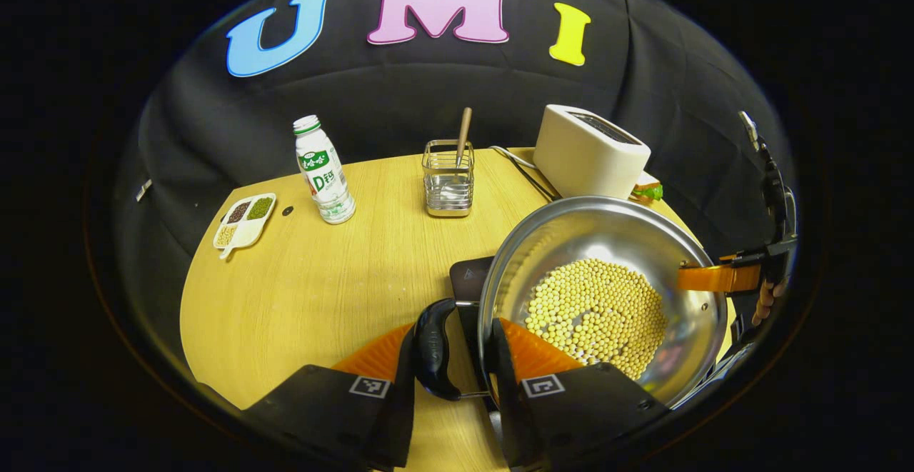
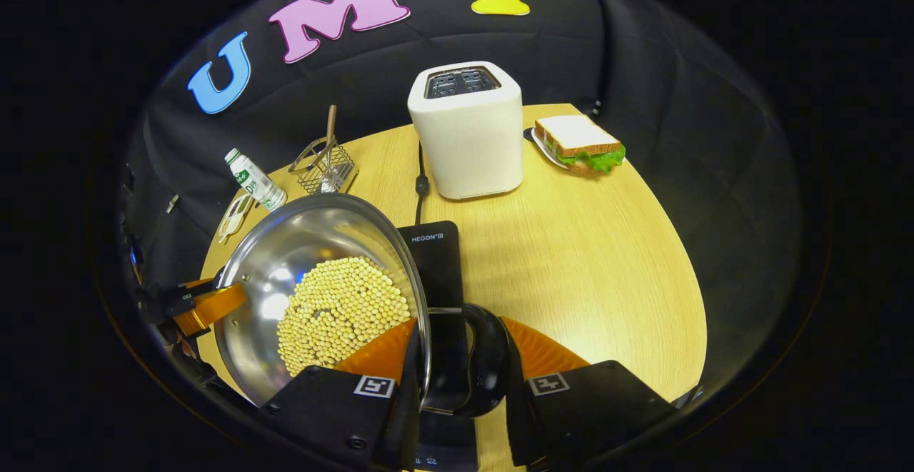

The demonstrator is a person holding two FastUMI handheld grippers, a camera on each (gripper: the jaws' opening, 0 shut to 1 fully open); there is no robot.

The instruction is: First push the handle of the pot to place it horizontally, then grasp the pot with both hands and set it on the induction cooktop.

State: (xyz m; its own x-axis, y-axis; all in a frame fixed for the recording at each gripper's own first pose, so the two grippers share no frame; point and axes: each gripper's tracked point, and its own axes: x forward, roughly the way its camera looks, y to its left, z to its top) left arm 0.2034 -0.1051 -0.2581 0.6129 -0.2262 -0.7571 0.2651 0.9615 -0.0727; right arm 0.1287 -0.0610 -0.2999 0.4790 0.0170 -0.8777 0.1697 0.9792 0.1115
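Observation:
A steel pot [image 1: 607,240] [image 2: 285,243] with a heap of yellow beans [image 1: 596,315] [image 2: 343,311] hangs between both grippers over the black induction cooktop [image 2: 437,261] [image 1: 468,272]. My left gripper [image 1: 453,336] is shut across the pot's black loop handle [image 1: 435,350], one finger outside the loop and the other inside the rim. My right gripper [image 2: 460,329] clamps the opposite black handle [image 2: 482,358] the same way. In the left gripper view the right gripper [image 1: 742,272] shows at the pot's far side. In the right gripper view the left gripper [image 2: 193,308] shows at the pot's left edge.
On the round wooden table [image 2: 607,258] stand a white toaster [image 2: 468,129] with its cable, a sandwich on a plate [image 2: 578,143], a wire caddy with a wooden stick [image 1: 448,179], a white drink bottle [image 1: 323,172] and a divided dish of grains [image 1: 244,221].

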